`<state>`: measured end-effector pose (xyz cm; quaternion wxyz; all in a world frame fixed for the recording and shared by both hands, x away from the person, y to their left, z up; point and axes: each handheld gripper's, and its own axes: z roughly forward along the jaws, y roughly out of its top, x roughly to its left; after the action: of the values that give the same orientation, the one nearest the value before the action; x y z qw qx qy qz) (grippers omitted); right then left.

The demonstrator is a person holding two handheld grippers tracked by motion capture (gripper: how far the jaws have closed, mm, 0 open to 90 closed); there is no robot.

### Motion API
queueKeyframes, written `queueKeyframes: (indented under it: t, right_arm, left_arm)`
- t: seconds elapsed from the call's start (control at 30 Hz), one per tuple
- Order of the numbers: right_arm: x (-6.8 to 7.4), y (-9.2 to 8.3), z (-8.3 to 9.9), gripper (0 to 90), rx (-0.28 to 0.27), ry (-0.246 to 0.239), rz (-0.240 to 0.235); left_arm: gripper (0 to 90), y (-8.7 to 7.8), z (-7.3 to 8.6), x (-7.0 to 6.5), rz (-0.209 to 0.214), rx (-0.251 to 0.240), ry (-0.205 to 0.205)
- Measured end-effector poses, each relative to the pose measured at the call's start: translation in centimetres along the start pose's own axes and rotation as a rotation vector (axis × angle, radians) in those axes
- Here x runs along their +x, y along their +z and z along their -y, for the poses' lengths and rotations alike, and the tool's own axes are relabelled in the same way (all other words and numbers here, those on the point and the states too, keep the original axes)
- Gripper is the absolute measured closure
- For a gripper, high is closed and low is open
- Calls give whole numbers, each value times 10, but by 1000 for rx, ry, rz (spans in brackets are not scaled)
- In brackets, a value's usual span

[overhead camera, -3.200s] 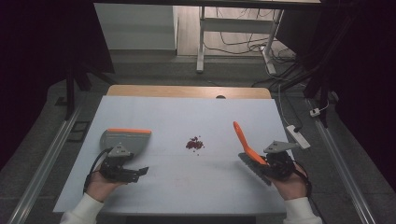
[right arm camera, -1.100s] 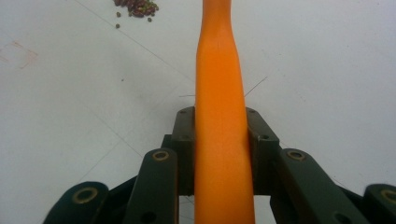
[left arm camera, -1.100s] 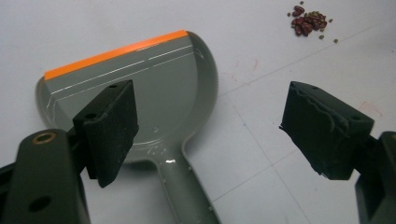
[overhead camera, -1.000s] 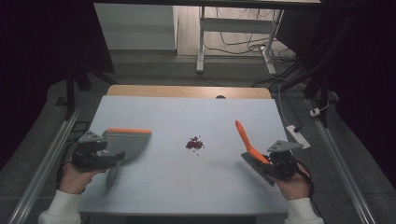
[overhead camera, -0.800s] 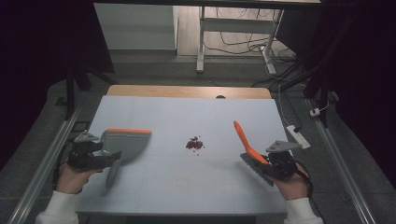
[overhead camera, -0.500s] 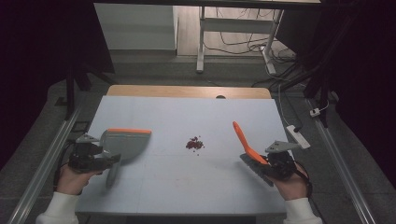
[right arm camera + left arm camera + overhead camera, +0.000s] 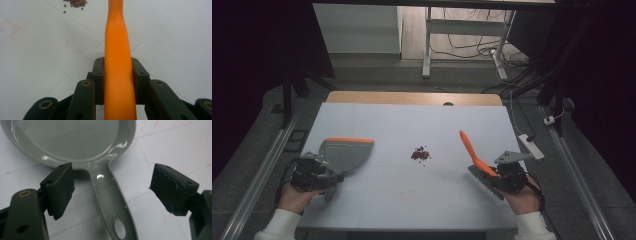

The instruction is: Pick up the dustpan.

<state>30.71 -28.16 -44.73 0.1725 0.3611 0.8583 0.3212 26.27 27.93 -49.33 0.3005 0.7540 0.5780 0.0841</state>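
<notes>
A grey dustpan (image 7: 344,152) with an orange lip lies at the table's left; its pan and handle (image 7: 110,202) run up the left gripper view. My left gripper (image 7: 328,178) (image 7: 113,181) is open, its jaws straddling the handle without touching it. On the right, my right gripper (image 7: 499,176) (image 7: 117,72) is shut on the orange handle of a brush (image 7: 472,150) (image 7: 117,45), whose dark bristles (image 7: 484,182) rest near the table. A small pile of dark red beans (image 7: 420,154) (image 7: 75,3) lies mid-table between the two.
A white power strip (image 7: 531,146) sits at the table's right edge. The table's wooden far edge (image 7: 412,97) has a small hole (image 7: 448,104). Metal rails run along the floor on both sides.
My left gripper has swung out to the left of the dustpan and sunk down over its handle, jaws open. The right gripper and brush have stayed put.
</notes>
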Motion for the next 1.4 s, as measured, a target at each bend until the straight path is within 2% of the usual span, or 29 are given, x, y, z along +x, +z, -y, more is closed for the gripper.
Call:
queueKeyframes:
  t: [0.13,0.27,0.43,0.67,0.9,0.93,1.07,1.4]
  right_arm:
    - [0,0,0,700,1,-3,2]
    - [1,1,0,700,2,-6,0]
    - [1,4,0,701,10,-16,-4]
    - [1,4,0,700,10,-13,-4]
    - [1,4,0,700,11,-16,-4]
    - [1,4,0,700,12,-12,-3]
    - [1,4,0,700,14,-13,-3]
    - [1,4,0,700,16,-12,-3]
  left_arm:
    - [212,3,1,2,5,5,-15]
    - [215,10,2,5,38,18,-41]
    - [227,19,4,9,54,31,-62]
    - [267,30,2,9,14,44,-71]
    - [344,34,1,10,4,34,-89]
    - [387,35,1,11,8,35,-94]
    - [440,37,0,12,20,37,-106]
    - [541,41,-1,14,42,49,-139]
